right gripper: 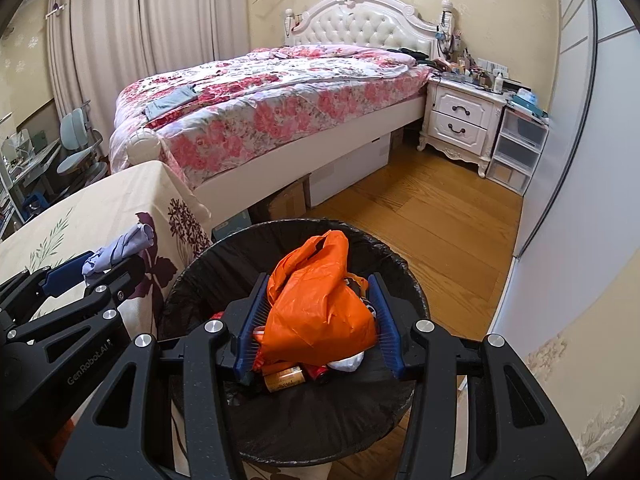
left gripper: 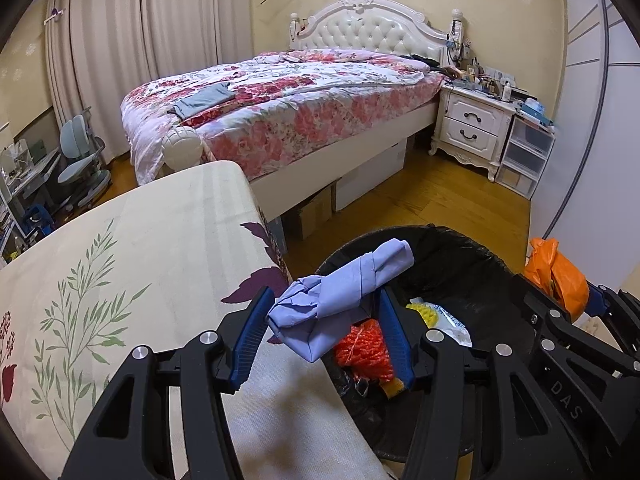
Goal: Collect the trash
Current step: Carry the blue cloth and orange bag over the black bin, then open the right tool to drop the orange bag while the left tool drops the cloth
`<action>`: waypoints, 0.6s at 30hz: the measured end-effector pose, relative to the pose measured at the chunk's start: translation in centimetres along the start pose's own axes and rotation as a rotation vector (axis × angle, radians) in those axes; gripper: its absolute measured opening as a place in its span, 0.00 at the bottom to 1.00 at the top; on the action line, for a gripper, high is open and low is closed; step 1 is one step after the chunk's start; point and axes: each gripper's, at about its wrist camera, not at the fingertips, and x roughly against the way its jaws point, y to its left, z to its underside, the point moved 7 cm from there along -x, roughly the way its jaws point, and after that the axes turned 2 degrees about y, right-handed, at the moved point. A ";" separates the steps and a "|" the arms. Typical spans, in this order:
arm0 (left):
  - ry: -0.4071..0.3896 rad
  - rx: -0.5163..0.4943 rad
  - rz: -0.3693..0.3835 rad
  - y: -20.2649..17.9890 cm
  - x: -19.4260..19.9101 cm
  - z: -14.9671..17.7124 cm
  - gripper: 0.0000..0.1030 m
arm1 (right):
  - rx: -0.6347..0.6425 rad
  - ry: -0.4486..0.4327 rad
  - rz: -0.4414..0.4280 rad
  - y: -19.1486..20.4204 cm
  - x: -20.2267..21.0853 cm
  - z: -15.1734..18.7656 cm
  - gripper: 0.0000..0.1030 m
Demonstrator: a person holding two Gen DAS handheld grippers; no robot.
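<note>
- Left hand-held gripper (left gripper: 326,330), low centre of its view, is clamped on a crumpled lavender paper wad (left gripper: 340,292) at the bin's left rim
- Right hand-held gripper (right gripper: 318,316) grips an orange plastic bag (right gripper: 316,312) above the black-lined trash bin (right gripper: 200,276), mid-frame
- Counter (left gripper: 140,260) at left
- Floral bed (right gripper: 260,112) in the upper half

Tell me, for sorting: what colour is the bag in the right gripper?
Orange plastic bag; right wrist view shows it best.
</note>
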 end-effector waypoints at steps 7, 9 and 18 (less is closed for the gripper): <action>0.006 -0.013 -0.005 -0.7 -0.3 -0.3 0.53 | -0.019 0.006 0.011 -0.6 -0.6 -0.2 0.46; 0.007 -0.015 -0.006 -0.7 -0.4 -0.3 0.56 | -0.022 0.008 0.012 -0.8 -0.6 -0.2 0.46; -0.002 -0.012 -0.012 -0.7 -0.2 -0.4 0.72 | -0.024 0.001 0.031 -1.1 -0.7 -0.2 0.51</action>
